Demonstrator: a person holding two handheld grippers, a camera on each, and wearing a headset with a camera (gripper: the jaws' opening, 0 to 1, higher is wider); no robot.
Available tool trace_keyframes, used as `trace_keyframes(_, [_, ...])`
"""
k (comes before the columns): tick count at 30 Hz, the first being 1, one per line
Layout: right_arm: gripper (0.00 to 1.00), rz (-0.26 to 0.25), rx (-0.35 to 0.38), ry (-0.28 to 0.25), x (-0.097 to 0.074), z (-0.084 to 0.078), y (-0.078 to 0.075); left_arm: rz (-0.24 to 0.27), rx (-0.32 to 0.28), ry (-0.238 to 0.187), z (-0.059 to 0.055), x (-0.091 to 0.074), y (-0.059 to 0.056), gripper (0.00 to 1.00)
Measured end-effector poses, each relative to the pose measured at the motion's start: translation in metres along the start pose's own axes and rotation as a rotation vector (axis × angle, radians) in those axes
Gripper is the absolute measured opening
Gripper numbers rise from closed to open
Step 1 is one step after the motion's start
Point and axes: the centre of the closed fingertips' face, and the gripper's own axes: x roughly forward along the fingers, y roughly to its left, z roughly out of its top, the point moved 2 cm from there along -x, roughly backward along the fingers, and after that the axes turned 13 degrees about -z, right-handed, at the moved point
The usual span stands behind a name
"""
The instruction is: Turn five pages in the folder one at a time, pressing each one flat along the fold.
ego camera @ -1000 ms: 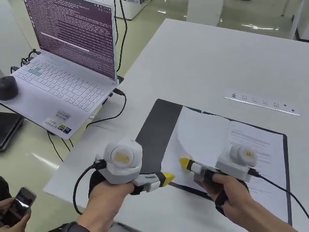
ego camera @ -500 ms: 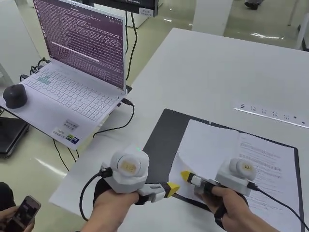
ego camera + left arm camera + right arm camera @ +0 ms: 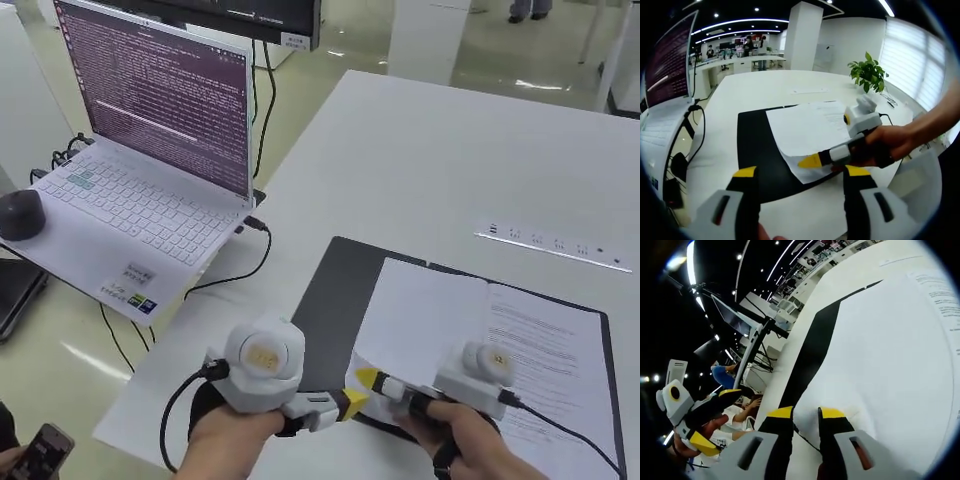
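Observation:
The folder (image 3: 325,300) lies open on the white table, its black left cover bare. A white page (image 3: 420,315) arches up over the fold, with printed text on the sheet (image 3: 555,350) to its right. My right gripper (image 3: 368,380) is shut on the page's near left corner, and its yellow jaws (image 3: 806,413) stand almost together on the paper's edge. My left gripper (image 3: 350,402) hovers at the table's near edge just left of that corner, open with nothing between its jaws (image 3: 801,171). The right gripper (image 3: 810,161) reaches in from the right, and the left gripper (image 3: 715,416) hangs beyond the folder.
An open laptop (image 3: 130,150) sits on a lower stand to the left, with a dark mouse (image 3: 20,213) beside it and a black cable (image 3: 235,275) running to the table. A white power strip (image 3: 550,243) lies behind the folder. A hand holds a phone (image 3: 45,445) at the lower left.
The right gripper has carried the page corner a little further left, closer to the left gripper's tip. The head camera has shifted. The left gripper stays open near the table edge.

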Motion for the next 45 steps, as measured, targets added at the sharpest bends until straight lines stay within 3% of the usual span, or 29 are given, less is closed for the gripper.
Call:
trace_keyframes(4, [0.29,0.033,-0.041,-0.001,-0.008,-0.002,0.007,0.008,0.018,0.047,-0.008,0.003,0.003,0.66])
trace_keyframes(9, [0.33,0.052,-0.067,-0.026,-0.025,0.003,0.011,0.003,0.003,0.051,-0.011,0.003,0.006,0.65])
trace_keyframes(15, [0.35,0.020,-0.147,-0.055,-0.044,0.009,0.003,0.004,-0.002,0.063,-0.015,0.003,0.011,0.59])
trace_keyframes(20, [0.37,-0.037,-0.234,-0.065,-0.064,0.009,-0.010,-0.007,-0.011,0.080,-0.025,0.004,0.016,0.53])
trace_keyframes(24, [0.37,-0.075,-0.259,-0.075,-0.075,0.010,-0.019,-0.024,-0.007,0.076,-0.023,0.006,0.016,0.47])
trace_keyframes(32, [0.35,-0.130,-0.225,-0.135,-0.102,0.015,-0.041,-0.062,0.020,0.101,-0.025,0.021,0.008,0.33])
trace_keyframes(37, [0.32,-0.159,-0.176,-0.157,-0.114,0.013,-0.056,-0.093,0.004,0.088,-0.017,0.036,0.001,0.20])
trace_keyframes(45, [0.29,-0.175,-0.134,-0.162,-0.121,0.009,-0.068,-0.111,0.000,0.117,-0.019,0.067,0.001,0.09])
